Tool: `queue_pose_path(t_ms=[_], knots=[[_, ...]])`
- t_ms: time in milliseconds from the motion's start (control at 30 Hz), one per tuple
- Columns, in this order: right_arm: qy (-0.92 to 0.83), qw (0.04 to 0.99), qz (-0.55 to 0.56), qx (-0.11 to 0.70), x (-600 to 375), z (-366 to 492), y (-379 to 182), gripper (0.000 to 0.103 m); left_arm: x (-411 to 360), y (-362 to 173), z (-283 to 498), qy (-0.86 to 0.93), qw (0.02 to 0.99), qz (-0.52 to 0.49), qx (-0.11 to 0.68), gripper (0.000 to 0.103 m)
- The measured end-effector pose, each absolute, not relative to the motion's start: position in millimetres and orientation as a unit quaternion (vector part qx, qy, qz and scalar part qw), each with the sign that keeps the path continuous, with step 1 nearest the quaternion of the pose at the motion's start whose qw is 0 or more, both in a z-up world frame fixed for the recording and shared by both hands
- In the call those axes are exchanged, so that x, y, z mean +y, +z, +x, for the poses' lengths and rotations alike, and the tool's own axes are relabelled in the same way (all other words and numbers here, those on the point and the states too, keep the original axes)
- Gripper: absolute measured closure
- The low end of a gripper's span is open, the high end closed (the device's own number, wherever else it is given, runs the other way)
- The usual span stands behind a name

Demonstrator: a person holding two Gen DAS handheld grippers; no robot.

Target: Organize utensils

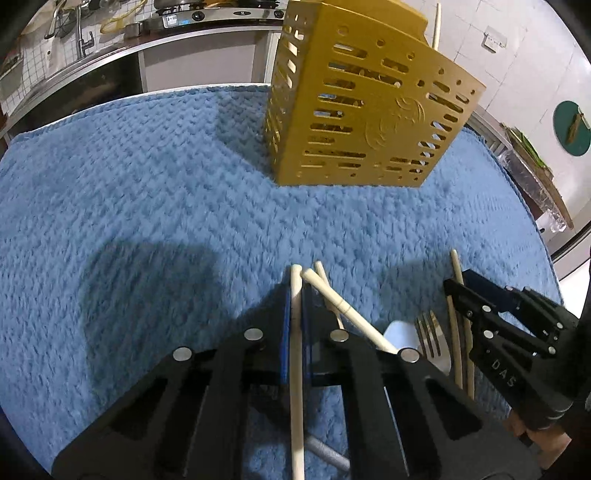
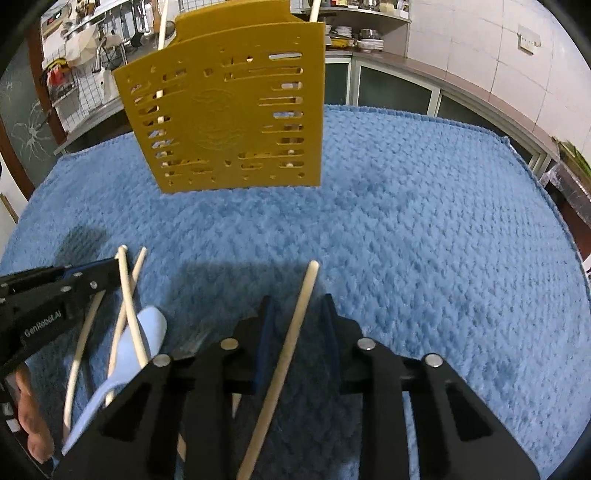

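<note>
A yellow slotted utensil holder [image 1: 365, 110] stands on the blue mat [image 1: 147, 184]; it also shows in the right wrist view [image 2: 229, 122], with chopsticks standing in it. My left gripper [image 1: 295, 291] is shut on a cream chopstick [image 1: 296, 369]. More chopsticks [image 1: 347, 310], a fork [image 1: 432, 339] and a pale blue spoon [image 2: 147, 332] lie beside it. My right gripper [image 2: 299, 306] is open around another chopstick [image 2: 291, 347], jaws apart on either side of it. It also shows in the left wrist view [image 1: 458, 284].
A kitchen counter with a sink and stove [image 1: 207, 18] runs behind the mat. Shelves with dishes [image 2: 362, 37] stand at the back. A green round board [image 1: 572, 129] is at the right.
</note>
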State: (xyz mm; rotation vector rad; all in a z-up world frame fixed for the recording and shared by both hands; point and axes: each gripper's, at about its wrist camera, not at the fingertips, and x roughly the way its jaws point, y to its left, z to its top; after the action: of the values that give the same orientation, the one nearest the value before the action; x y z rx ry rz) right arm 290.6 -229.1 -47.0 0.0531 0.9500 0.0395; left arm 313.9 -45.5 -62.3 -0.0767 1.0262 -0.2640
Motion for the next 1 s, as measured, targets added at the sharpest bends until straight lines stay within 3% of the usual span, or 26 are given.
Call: queue_pose_path(t_ms=[133, 233, 800, 1000], knots=[[0.023, 0.89, 0.052, 0.452, -237, 292, -48, 0.093, -45, -63, 315, -0.127, 0.863, -0.04, 0.488, 0.099], [0.031, 0.891, 0.074, 0.446, -244, 293, -48, 0.097, -40, -60, 314, -0.124, 0.866, -0.05, 0.482, 0.099], [0.074, 0.925, 0.158, 0.338, -272, 265, 5, 0.097, -14, 8, 278, -0.135, 0.906, -0.077, 0.394, 0.099], [0.092, 0.919, 0.172, 0.342, -278, 264, 12, 0.097, -14, 18, 272, -0.135, 0.91, -0.065, 0.387, 0.099]])
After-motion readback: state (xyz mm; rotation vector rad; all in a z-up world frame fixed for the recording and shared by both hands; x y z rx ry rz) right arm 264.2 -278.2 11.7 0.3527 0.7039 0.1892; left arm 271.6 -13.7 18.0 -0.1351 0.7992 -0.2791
